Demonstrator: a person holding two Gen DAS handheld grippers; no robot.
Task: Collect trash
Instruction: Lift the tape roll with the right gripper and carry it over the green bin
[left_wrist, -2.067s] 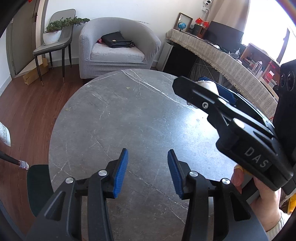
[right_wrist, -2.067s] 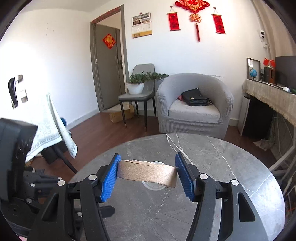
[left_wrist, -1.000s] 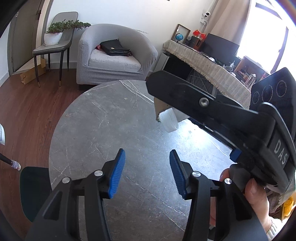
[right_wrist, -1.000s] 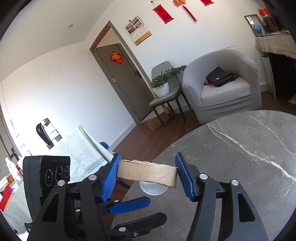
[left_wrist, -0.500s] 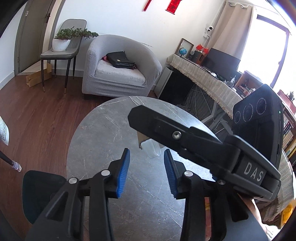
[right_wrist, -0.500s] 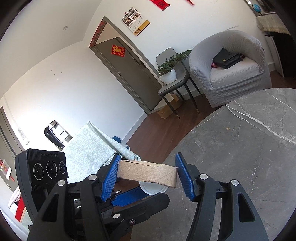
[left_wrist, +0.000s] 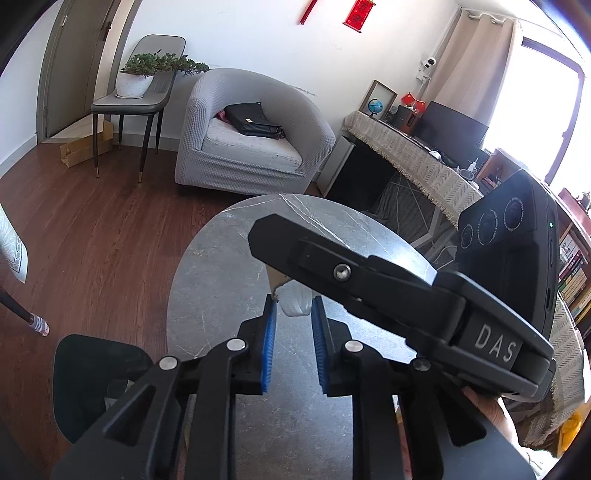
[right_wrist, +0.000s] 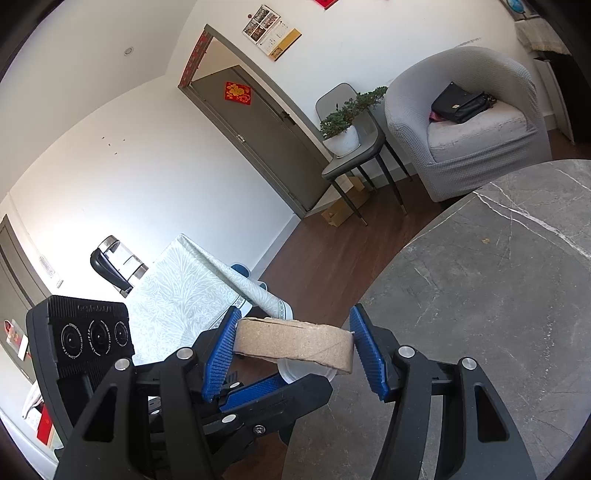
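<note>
My right gripper (right_wrist: 295, 332) is shut on a brown cardboard tube (right_wrist: 295, 341), held crosswise between its blue pads, high above the round grey marble table (right_wrist: 498, 314). A white plastic cup (right_wrist: 306, 369) hangs under the tube. In the left wrist view the right gripper (left_wrist: 369, 284) crosses in front, with the tube's end (left_wrist: 275, 280) and the cup (left_wrist: 295, 301) showing below it. My left gripper (left_wrist: 291, 314) has its blue pads narrowly apart and empty, just below the cup.
A grey armchair (left_wrist: 251, 136) with a black bag stands beyond the table (left_wrist: 214, 280). A chair with a potted plant (left_wrist: 133, 77) is at the left. A dark chair seat (left_wrist: 92, 369) is beside the table. A cloth-covered table (right_wrist: 184, 295) is at left.
Both grippers have risen well above the table. The right gripper carried the tube and cup leftward over my left gripper. My left gripper's pads have narrowed.
</note>
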